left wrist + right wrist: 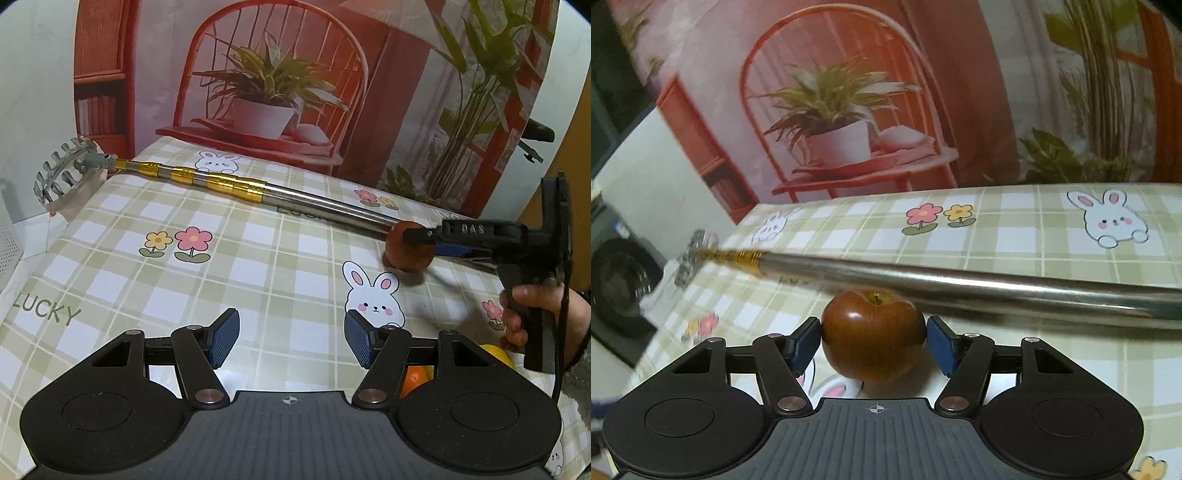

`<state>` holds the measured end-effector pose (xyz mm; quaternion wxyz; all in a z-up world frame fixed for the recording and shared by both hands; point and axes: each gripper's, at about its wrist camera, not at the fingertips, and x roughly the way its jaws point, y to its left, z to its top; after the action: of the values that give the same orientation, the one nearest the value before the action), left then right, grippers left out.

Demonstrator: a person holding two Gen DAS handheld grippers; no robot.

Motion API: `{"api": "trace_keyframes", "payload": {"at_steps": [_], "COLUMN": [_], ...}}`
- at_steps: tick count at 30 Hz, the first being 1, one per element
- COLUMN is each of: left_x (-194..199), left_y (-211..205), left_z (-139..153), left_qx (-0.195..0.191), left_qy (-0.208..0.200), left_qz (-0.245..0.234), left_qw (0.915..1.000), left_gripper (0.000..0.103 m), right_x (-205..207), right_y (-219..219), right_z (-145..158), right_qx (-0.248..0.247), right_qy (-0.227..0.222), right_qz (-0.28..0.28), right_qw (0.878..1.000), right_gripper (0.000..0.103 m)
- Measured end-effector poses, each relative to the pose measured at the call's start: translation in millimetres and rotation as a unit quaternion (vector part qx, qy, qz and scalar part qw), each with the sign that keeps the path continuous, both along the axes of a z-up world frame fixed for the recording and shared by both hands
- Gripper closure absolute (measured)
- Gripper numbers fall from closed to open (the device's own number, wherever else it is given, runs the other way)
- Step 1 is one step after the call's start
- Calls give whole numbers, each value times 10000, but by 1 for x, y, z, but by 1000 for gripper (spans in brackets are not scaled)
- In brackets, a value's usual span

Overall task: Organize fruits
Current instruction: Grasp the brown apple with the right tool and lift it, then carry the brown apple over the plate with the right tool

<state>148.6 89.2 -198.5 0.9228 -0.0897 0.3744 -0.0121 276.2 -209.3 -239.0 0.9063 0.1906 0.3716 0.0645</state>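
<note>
Right gripper (874, 341) pads against brown apple (873, 338)

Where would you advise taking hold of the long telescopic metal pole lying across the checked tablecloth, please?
Grip the telescopic metal pole on its plain steel shaft near mid-length, coming down from above with the fingers straddling it crosswise. It lies flat and is slim and round, so a top pinch should seat well. The open left tool is free; the right tool pinches the round brown-red fruit.

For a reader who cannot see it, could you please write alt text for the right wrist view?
The right gripper holds a brown-red apple between its jaws above a checked tablecloth. A telescopic metal pole lies just beyond.
</note>
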Motion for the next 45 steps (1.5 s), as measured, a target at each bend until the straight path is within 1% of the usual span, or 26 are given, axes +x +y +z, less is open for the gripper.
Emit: {"api": "trace_keyframes", "payload": {"at_steps": [3, 6, 8, 9, 11, 15, 17, 19, 23, 27, 30, 35, 40, 45], "left_x": [-1, 0, 0, 0, -1, -2, -2, -2, 0, -1, -2, -8, -16, -24], "left_y": [0, -1, -2, -4, -5, -6, -5, -4, -1, -1, -1, -5, -12, -21], "left_z": [0, -1, -1, -2, -2, -2, -3, -4, -6, -7, -6, -5, -1, 9], "left_qx": [-10, -37, -34, -32, -35, -26, -37, -47, -82, -110, -117, -152, -160, -149], "left_qy": [-1, 19, 29, 32, 31, 26, 47, 61, 86, 103, 100, 114, 90, -42], "left_qz": [-20, -43, -59, -69, -94, -123, -103, -81, -50, -33, -30, -91, -183, -318], "left_qw": [10000, 10000, 10000, 10000, 9999, 9999, 9999, 9999, 9999, 9999, 9999, 9998, 9997, 9994], "left_gripper": [38, 38, 38, 38, 38, 38, 38, 38, 38, 38, 38, 38, 38, 38], "right_x": [-16, -30, -34, -33, -28, -14, -7, 2, 11, 9, 1, -25, -60, -100], "right_y": [8, 14, 15, 14, 13, 14, 16, 19, 22, 26, 31, 31, 21, 19], "right_z": [4, 5, 6, 6, 4, -1, -3, -4, -4, -2, 0, 12, 38, 59], "right_qx": [-268, -371, -418, -371, -284, -158, -115, -206, -333, -485, -663, -738, -566, -454], "right_qy": [-35, -51, -34, -10, 50, 68, 108, 217, 243, 225, 203, 17, -340, -628], "right_qz": [230, 429, 492, 501, 492, 495, 522, 535, 625, 690, 731, 759, 638, 644], "right_qw": [9994, 9984, 9979, 9981, 9984, 9986, 9985, 9981, 9972, 9962, 9949, 9944, 9958, 9949], "right_gripper": [45, 44, 42, 42, 37, 37, 39, 39, 40, 41, 41, 41, 41, 41]}}
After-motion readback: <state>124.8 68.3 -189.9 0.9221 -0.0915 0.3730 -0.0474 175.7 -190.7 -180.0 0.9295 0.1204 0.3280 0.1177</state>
